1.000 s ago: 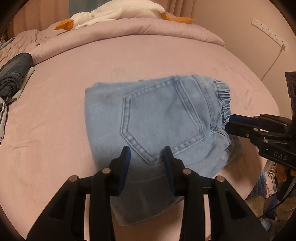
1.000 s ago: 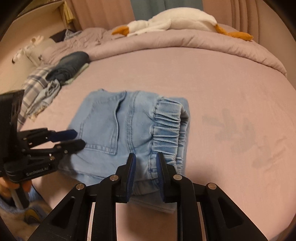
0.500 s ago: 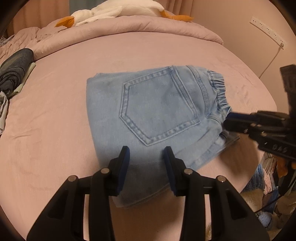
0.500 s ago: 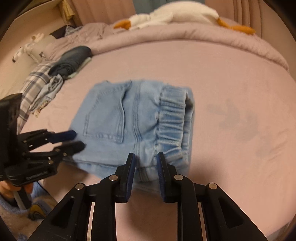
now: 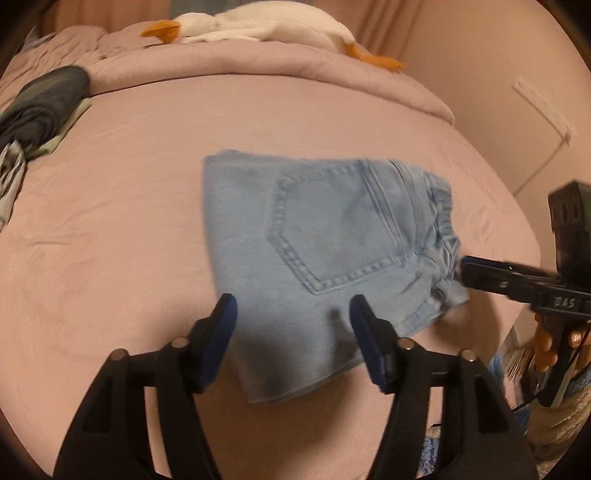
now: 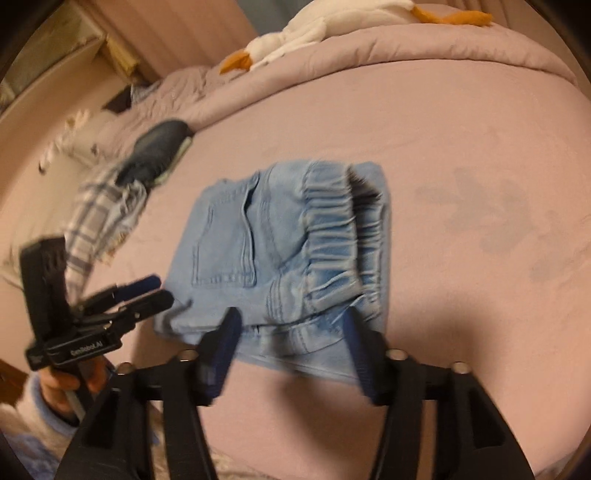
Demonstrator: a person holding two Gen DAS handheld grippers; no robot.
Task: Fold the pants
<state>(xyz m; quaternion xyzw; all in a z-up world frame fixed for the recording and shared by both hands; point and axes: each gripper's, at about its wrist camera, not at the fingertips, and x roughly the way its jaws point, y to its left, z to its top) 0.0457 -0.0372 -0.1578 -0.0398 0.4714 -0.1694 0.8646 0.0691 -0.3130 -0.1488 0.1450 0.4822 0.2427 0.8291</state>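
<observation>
Light blue denim pants [image 5: 332, 240] lie folded into a compact rectangle on the pink bed sheet [image 5: 110, 240], back pocket up and elastic waistband [image 6: 332, 236] toward the right side. My left gripper [image 5: 293, 321] hovers open over the near edge of the pants with nothing between its fingers. My right gripper [image 6: 291, 336] is open too, just above the near edge by the waistband. In the right wrist view the left gripper [image 6: 151, 291] shows at the pants' left corner. In the left wrist view the right gripper [image 5: 469, 271] shows at the waistband corner.
A white plush goose [image 5: 258, 26] lies on the rolled duvet [image 5: 295, 66] at the back. Dark folded clothes [image 6: 159, 147] and a plaid garment [image 6: 99, 214] sit at the far left. The bed's front edge is close below the grippers. A hand [image 6: 66, 384] holds the left gripper.
Both grippers have opened wider and drawn back a little from the pants. The folded pants now lie flat and free on the sheet.
</observation>
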